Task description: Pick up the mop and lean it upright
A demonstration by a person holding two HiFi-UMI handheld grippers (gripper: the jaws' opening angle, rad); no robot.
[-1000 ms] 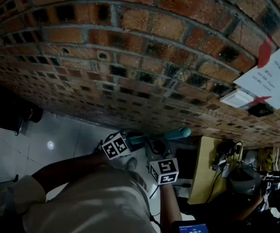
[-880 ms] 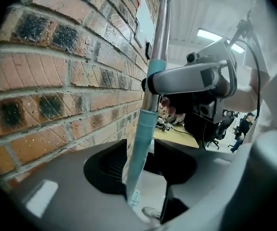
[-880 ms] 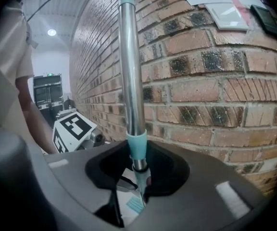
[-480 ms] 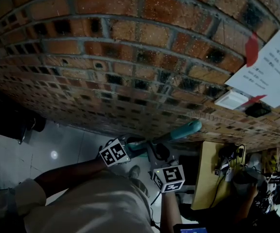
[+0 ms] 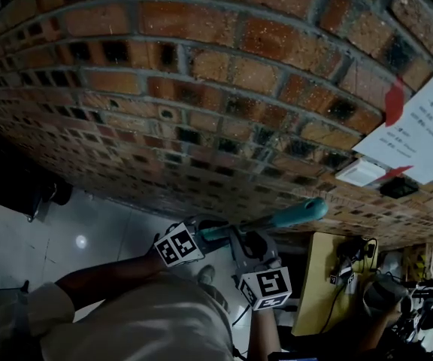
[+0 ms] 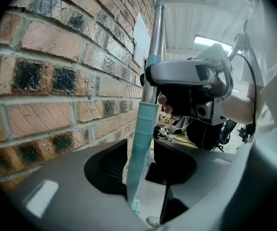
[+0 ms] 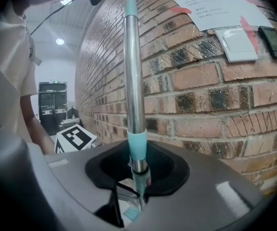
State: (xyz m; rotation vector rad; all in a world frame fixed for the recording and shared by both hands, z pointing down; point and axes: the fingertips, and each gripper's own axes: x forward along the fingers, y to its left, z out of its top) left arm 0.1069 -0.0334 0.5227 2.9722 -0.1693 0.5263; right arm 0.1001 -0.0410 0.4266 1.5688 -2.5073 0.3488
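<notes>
Since a second ago the teal tip of the mop (image 5: 295,214) has travelled further right along the brick wall (image 5: 201,66), closer to the white switch plate (image 5: 361,171) and the taped paper sheet (image 5: 419,134). The right gripper's marker cube now sits lower in the head view.

Both grippers are on the mop's pole, close to the wall. In the head view the left gripper (image 5: 205,230) and the right gripper (image 5: 245,239) stand just beside each other on the shaft, and the teal tip sticks out past the right one.

In the left gripper view, the pale teal sleeve of the mop (image 6: 145,124) runs straight up between the fingers of the left gripper (image 6: 145,165), which are clenched on it. The right gripper (image 6: 186,81) is wrapped round the pole further along.

In the right gripper view, the metal pole of the mop (image 7: 134,81) rises upright out of the right gripper (image 7: 138,177), parallel to the brick wall (image 7: 201,81) and near it. These fingers are partly closed and grasp the pole just below a teal collar. The left gripper's marker cube (image 7: 73,136) shows low at the left. The paper sheet (image 7: 220,6) and switch plate (image 7: 237,42) hang on the wall to the right.
</notes>
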